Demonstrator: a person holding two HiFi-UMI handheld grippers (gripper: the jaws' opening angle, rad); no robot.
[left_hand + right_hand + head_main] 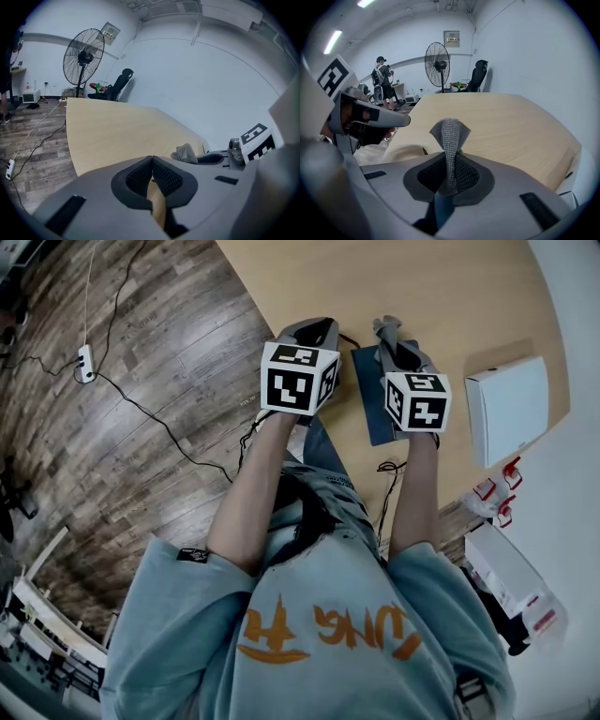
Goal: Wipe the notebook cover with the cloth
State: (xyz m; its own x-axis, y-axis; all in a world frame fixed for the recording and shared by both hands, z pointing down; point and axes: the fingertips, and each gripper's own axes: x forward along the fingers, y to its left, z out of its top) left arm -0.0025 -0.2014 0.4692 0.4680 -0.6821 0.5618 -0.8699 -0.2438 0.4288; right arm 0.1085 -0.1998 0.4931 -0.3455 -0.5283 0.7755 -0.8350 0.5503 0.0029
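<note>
A dark blue notebook (370, 409) lies on the wooden table (441, 296) near its front edge. My right gripper (386, 326) hovers over the notebook. It is shut on a grey knitted cloth (450, 133), which sticks up out of the jaws, and a strip of the blue notebook (440, 208) shows below them. The left gripper (319, 326) hangs just left of the notebook, shut with nothing between its pads (140, 176). In the left gripper view the cloth (185, 152) shows at the tip of the right gripper (220, 158).
A white box (511, 409) rests on the table to the right of the notebook. Cables and a power strip (85, 362) lie on the wood floor to the left. A standing fan (438, 61), an office chair (478, 72) and a person (382, 77) are beyond the table's far end.
</note>
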